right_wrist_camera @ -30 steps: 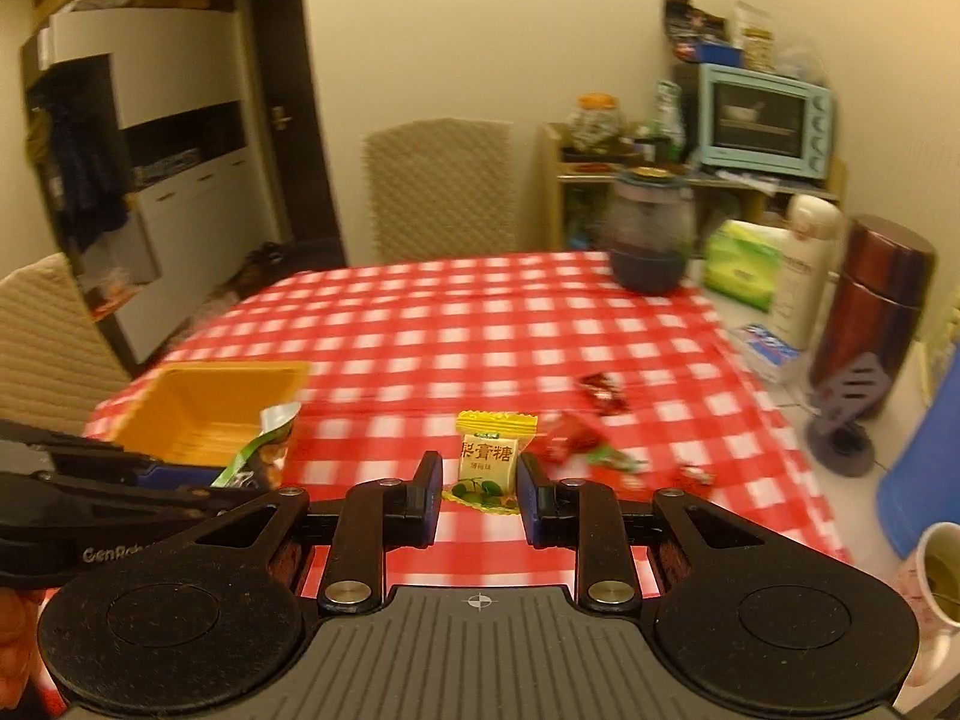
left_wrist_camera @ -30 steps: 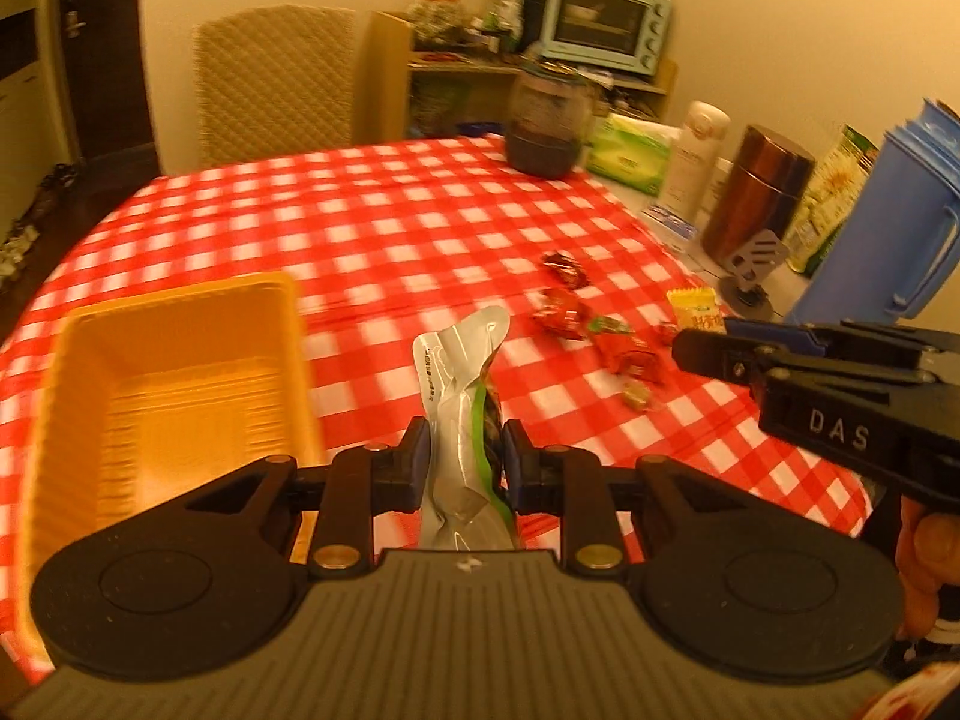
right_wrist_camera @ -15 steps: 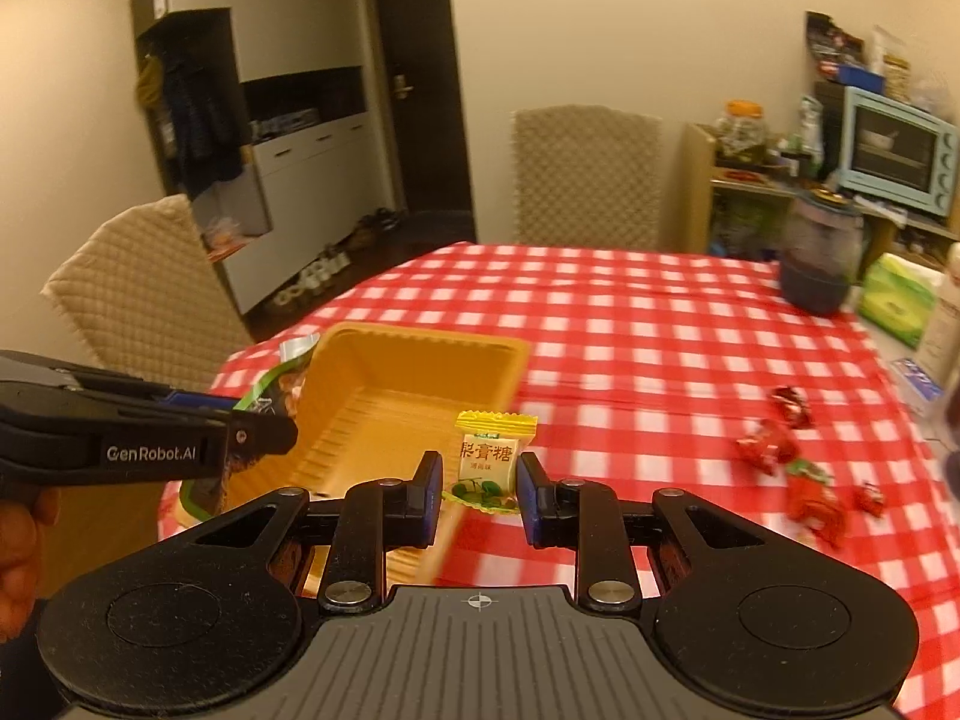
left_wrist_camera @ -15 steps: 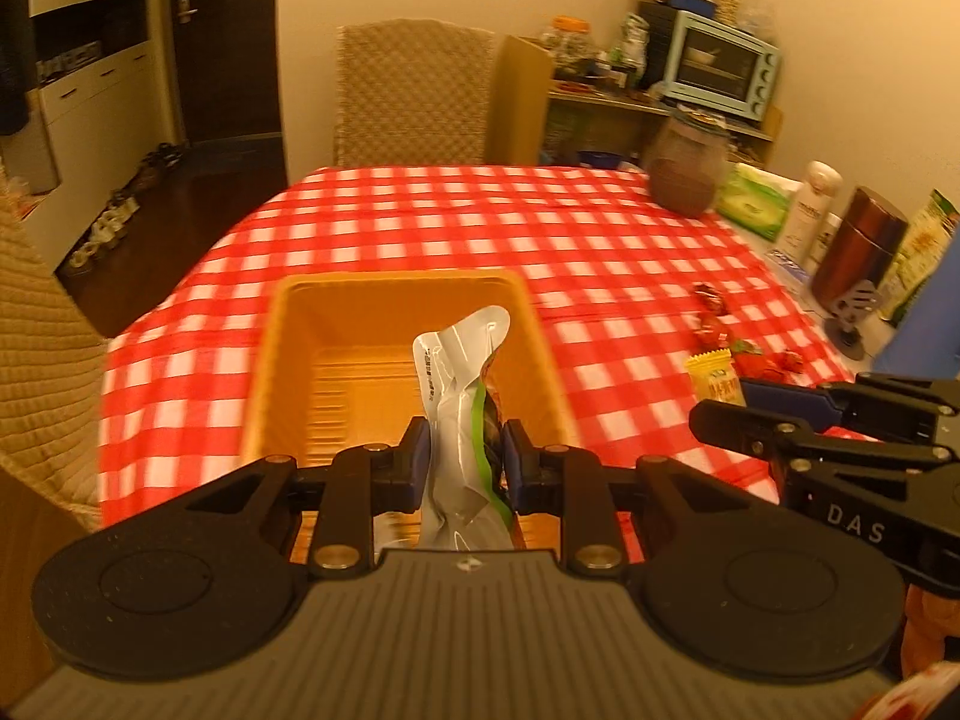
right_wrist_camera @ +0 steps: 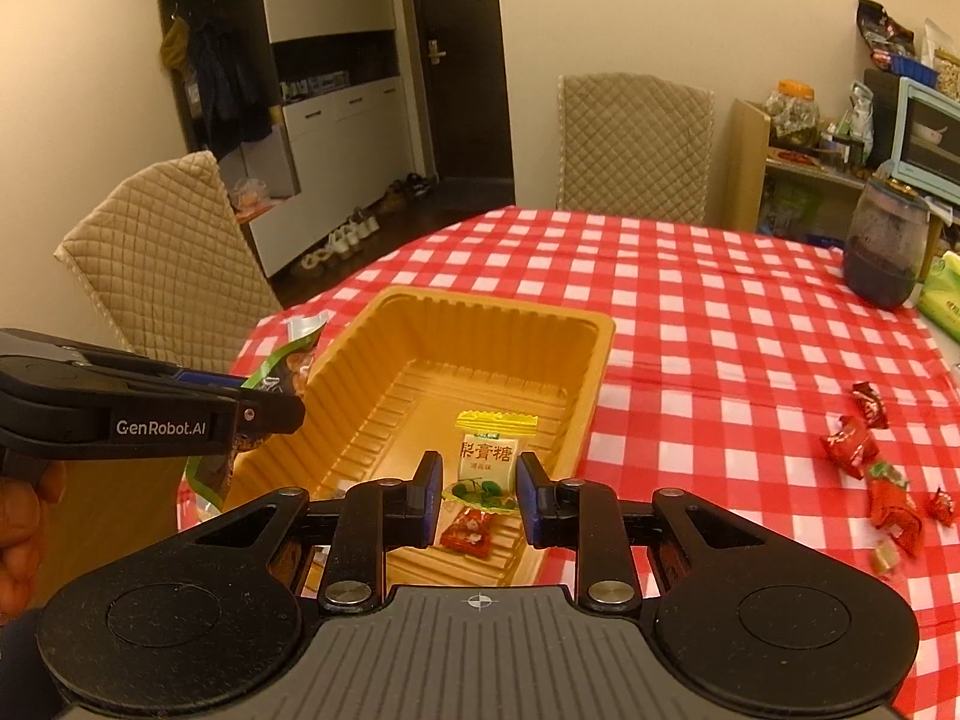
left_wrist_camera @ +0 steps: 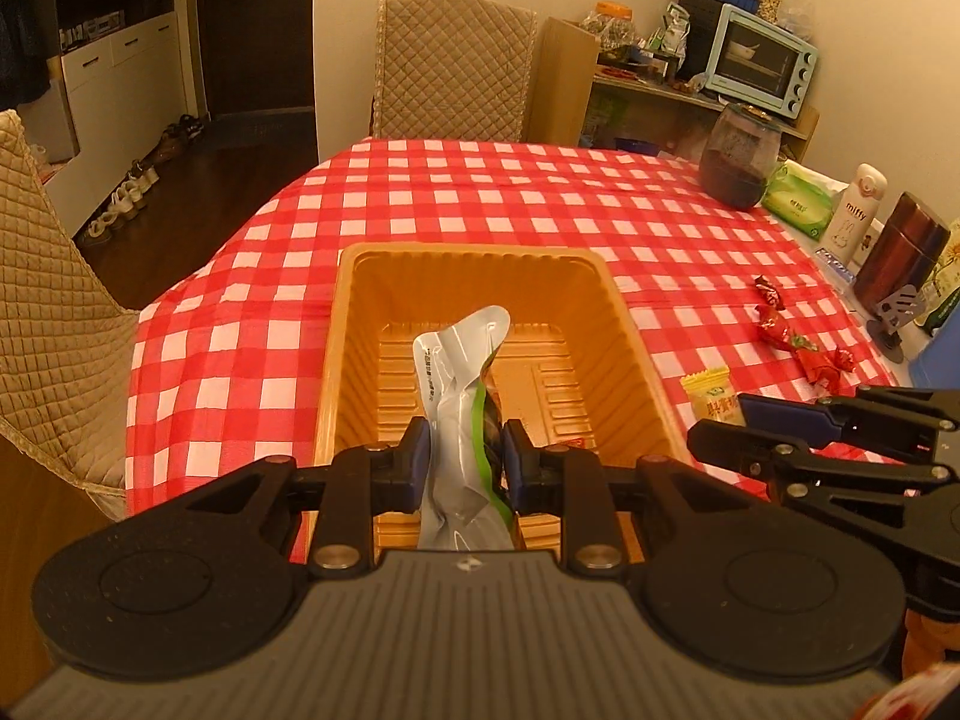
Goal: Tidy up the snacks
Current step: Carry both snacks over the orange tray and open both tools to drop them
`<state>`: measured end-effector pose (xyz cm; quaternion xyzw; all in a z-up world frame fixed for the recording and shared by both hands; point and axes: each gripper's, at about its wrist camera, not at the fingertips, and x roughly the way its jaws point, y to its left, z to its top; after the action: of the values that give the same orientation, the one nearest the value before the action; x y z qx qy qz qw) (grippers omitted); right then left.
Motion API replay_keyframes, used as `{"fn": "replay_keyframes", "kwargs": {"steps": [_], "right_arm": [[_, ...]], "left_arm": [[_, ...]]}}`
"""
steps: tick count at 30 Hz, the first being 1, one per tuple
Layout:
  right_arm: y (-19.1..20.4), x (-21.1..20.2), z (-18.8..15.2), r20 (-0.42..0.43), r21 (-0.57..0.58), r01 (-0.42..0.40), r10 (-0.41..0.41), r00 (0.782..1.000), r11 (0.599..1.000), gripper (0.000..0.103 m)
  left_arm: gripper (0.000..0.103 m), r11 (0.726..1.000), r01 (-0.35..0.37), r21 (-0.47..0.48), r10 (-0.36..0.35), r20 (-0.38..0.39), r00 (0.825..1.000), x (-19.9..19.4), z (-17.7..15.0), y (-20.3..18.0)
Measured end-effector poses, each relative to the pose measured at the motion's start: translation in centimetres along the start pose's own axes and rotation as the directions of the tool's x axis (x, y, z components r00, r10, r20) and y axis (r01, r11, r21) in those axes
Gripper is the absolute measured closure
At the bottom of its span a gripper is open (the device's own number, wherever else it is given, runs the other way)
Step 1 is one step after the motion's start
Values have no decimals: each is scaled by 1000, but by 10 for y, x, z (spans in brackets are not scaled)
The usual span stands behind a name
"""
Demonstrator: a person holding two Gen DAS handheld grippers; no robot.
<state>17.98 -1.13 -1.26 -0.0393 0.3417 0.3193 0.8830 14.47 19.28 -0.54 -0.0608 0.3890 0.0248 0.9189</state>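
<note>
An orange plastic tray [left_wrist_camera: 624,324] [right_wrist_camera: 591,360] sits on the red checked tablecloth. My left gripper [left_wrist_camera: 465,459] is shut on a silver and green snack pouch [left_wrist_camera: 456,384] and holds it over the tray's near end. My right gripper [right_wrist_camera: 477,495] is shut on a yellow wrapped candy [right_wrist_camera: 487,456] and holds it above the tray's near right part. A small red snack [right_wrist_camera: 468,533] lies on the tray floor below it. The right gripper and its yellow candy [left_wrist_camera: 714,399] show at the right of the left wrist view.
Several red wrapped candies [left_wrist_camera: 798,342] [right_wrist_camera: 870,462] lie on the cloth right of the tray. A dark jar [left_wrist_camera: 741,159], a green tissue pack [left_wrist_camera: 801,198], a white bottle [left_wrist_camera: 855,213] and a brown flask [left_wrist_camera: 900,252] stand at the far right. Quilted chairs [left_wrist_camera: 450,66] [right_wrist_camera: 156,264] stand around the table.
Both grippers have swung left from the candies to over the orange tray, each still holding its snack. The tray now lies straight ahead in both views.
</note>
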Motion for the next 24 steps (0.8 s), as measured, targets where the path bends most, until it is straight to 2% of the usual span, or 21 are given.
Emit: {"fn": "replay_keyframes", "kwargs": {"steps": [10, 24], "right_arm": [[0, 31, 1, -38, 10, -1, 1, 999, 1000, 76], [7, 44, -2, -38, 12, -49, 49, 998, 999, 76]], "left_arm": [[78, 999, 2, -33, -3, -42, 999, 32, 1, 12], [72, 995, -25, -92, 25, 1, 1000, 7, -7, 33]]}}
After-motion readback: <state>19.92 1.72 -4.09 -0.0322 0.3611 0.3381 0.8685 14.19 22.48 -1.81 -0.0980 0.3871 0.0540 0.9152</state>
